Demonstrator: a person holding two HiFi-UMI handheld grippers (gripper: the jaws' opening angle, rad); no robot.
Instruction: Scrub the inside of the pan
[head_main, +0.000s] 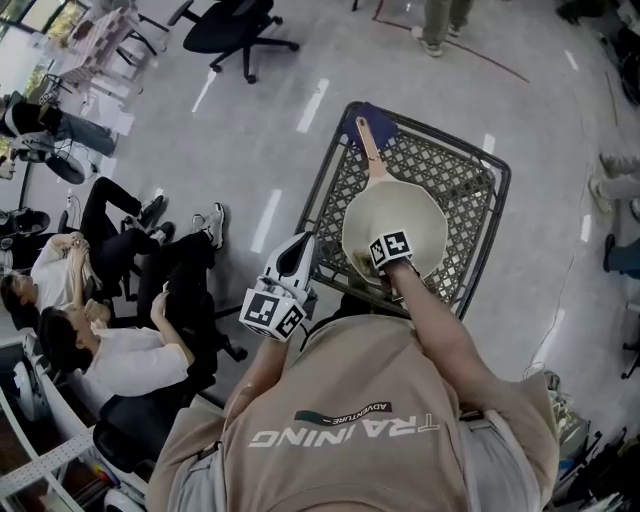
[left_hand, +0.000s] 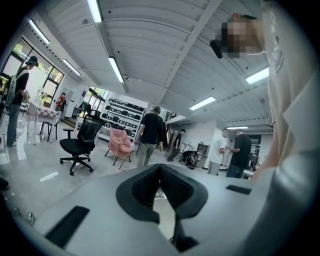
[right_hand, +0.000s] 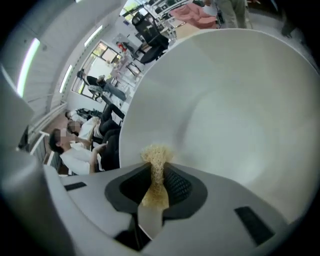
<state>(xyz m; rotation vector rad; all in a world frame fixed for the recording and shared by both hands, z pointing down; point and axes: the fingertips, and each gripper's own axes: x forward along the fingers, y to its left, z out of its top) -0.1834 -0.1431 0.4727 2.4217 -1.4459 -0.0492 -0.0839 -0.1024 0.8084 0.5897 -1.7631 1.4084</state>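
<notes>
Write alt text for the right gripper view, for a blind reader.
The right gripper has its jaws shut on a yellowish fibrous scrubber, facing the pale inside of a pan that fills most of the view. Seated people are at the left.

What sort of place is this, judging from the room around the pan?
Probably a large open workshop or office hall, not a kitchen: a rolling office chair, shelves along the far wall, long ceiling lights.
</notes>
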